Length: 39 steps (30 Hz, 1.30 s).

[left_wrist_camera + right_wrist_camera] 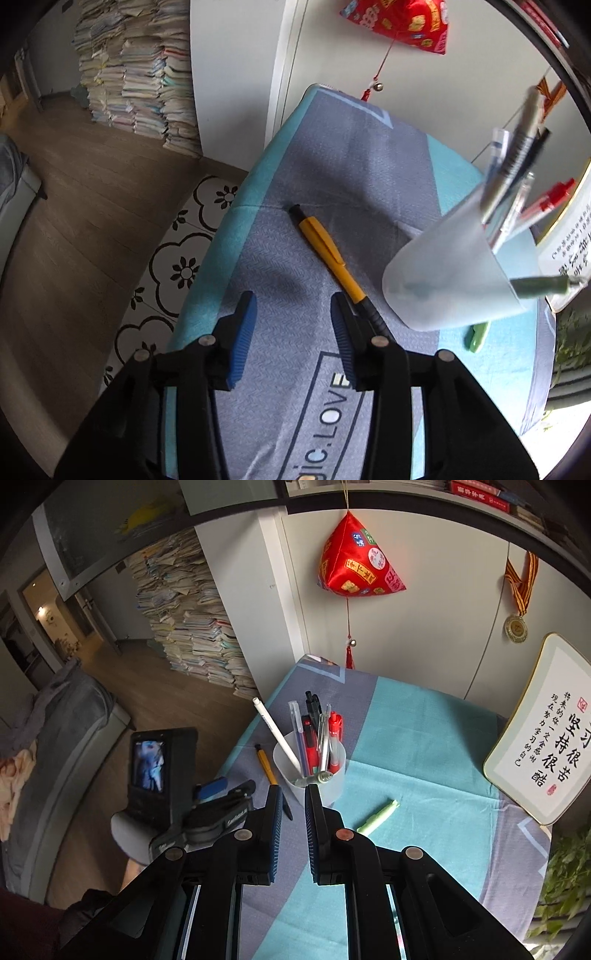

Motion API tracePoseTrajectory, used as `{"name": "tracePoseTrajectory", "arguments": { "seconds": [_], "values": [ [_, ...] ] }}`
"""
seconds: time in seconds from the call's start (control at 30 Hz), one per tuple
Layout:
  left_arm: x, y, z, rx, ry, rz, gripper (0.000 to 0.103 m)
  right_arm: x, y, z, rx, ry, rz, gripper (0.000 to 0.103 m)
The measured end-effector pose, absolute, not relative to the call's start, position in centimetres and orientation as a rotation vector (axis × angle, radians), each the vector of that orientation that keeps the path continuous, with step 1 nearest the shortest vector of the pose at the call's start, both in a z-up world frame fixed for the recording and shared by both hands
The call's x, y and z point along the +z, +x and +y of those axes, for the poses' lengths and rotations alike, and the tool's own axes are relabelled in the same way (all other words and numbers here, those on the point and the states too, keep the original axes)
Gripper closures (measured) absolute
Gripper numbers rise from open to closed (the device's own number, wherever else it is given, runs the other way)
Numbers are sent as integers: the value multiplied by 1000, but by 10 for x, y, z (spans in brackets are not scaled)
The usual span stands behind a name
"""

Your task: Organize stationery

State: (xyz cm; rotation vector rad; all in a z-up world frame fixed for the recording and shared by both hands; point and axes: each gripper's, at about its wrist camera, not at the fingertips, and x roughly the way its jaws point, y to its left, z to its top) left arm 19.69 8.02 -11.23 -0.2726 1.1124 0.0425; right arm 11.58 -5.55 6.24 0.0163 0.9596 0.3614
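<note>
Both grippers, left gripper [293, 328] and right gripper [293, 805], have black plastic frames, ribbed blue finger pads and round metal pivot pins

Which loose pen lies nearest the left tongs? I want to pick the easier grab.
The yellow pen: its black tip runs right beside the left tongs. The green pen lies beyond the cup.

pen cup [334, 779], green cap [376, 816], yellow pen [266, 766]
</note>
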Motion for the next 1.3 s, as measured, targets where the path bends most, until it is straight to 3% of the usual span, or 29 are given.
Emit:
{"name": "tracePoseTrajectory", "arguments": {
  "seconds": [0.23,0.3,0.33,0.53,0.57,0.6,0.63,0.67,1.03,1.3],
  "values": [
    [-105,210,67,47,-341,1112,60,53,118,-78,353,72,980,91],
    [-103,213,58,71,-296,1100,47,47,120,-83,362,95,992,91],
    [-104,215,57,85,-289,1105,45,44,121,-85,360,100,996,91],
    [-116,223,58,92,-365,1125,44,36,119,-94,363,128,1000,91],
    [-117,223,55,80,-357,1109,45,36,118,-95,363,134,999,91],
    [-117,222,53,80,-336,1076,68,36,118,-96,364,140,997,91],
    [-119,221,52,98,-313,1072,83,36,117,-97,367,144,996,91],
    [-119,219,53,112,-303,1057,89,36,117,-98,368,143,996,91],
    [-114,208,85,51,-426,1004,97,19,121,-110,368,198,1021,91],
    [-61,185,88,-34,-464,879,97,17,122,-114,367,236,1018,91]
  ]
}}
